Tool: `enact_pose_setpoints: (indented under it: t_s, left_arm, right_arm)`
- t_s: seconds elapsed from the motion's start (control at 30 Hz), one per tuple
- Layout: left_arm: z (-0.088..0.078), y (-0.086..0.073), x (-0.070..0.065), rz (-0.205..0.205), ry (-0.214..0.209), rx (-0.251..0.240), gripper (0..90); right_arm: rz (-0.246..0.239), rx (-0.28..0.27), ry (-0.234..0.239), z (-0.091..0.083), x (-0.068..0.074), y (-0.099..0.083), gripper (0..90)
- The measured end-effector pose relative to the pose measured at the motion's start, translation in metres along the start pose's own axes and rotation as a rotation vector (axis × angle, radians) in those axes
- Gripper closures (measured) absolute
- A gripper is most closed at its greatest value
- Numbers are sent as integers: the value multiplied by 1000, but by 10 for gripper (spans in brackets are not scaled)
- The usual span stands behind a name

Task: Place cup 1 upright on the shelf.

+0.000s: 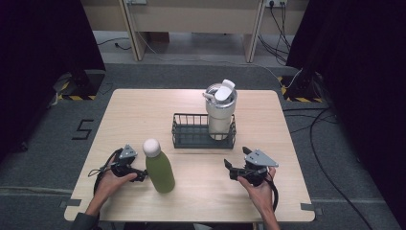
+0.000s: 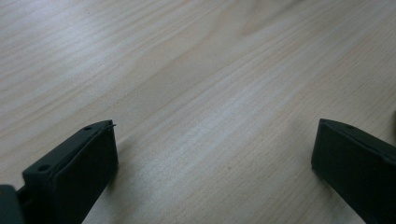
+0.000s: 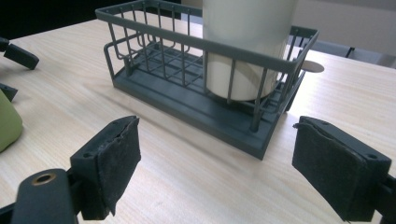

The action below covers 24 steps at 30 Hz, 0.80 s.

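Note:
A green bottle point(image 1: 160, 169) with a white cap stands upright at the front left of the table. Just left of the bottle, low over the wood, my left gripper point(image 1: 141, 175) is open; its jaws point(image 2: 212, 154) have only bare tabletop between them. A dark grey wire basket point(image 1: 191, 137) sits mid-table with a white lidded tumbler point(image 1: 220, 111) upright in its right end. My right gripper point(image 1: 236, 161) is open a short way in front of the basket point(image 3: 187, 100), pointing at it with nothing between the jaws. The tumbler point(image 3: 243, 51) rises behind the wires, and the bottle point(image 3: 9, 123) shows at the left edge.
The wooden table point(image 1: 143, 115) has bare room at the back left and front middle. In the right gripper view the other gripper's jaw tips point(image 3: 18, 56) show at far left. Cables point(image 1: 330, 177) trail on the grey floor to the right, and dark curtains stand at both sides.

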<state>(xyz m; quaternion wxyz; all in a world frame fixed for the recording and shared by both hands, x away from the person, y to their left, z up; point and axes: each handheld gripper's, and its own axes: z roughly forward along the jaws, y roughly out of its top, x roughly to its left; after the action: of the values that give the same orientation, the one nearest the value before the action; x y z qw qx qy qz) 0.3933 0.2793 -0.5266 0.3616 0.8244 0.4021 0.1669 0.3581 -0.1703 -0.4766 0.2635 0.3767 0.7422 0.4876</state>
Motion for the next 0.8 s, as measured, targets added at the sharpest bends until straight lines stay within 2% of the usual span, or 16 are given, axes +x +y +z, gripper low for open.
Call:
enact_pose_setpoints:
  t_s: [0.27, 0.4, 0.43, 0.57, 0.8]
  left_arm:
    - [0, 0, 0, 1, 0, 1, 0]
    - [0, 0, 0, 1, -1, 0, 0]
    - [0, 0, 0, 1, 0, 1, 0]
    - [0, 0, 0, 1, 0, 1, 0]
    - [0, 0, 0, 1, 0, 1, 0]
  right_arm:
    - [-8, 16, 6, -5, 4, -5, 152]
    - [1, 43, 10, -6, 4, -15, 150]
    - [-13, 61, -3, -8, 4, -19, 154]
    - [6, 61, 2, -12, 3, -25, 153]
    - [13, 72, 11, -15, 5, -30, 152]
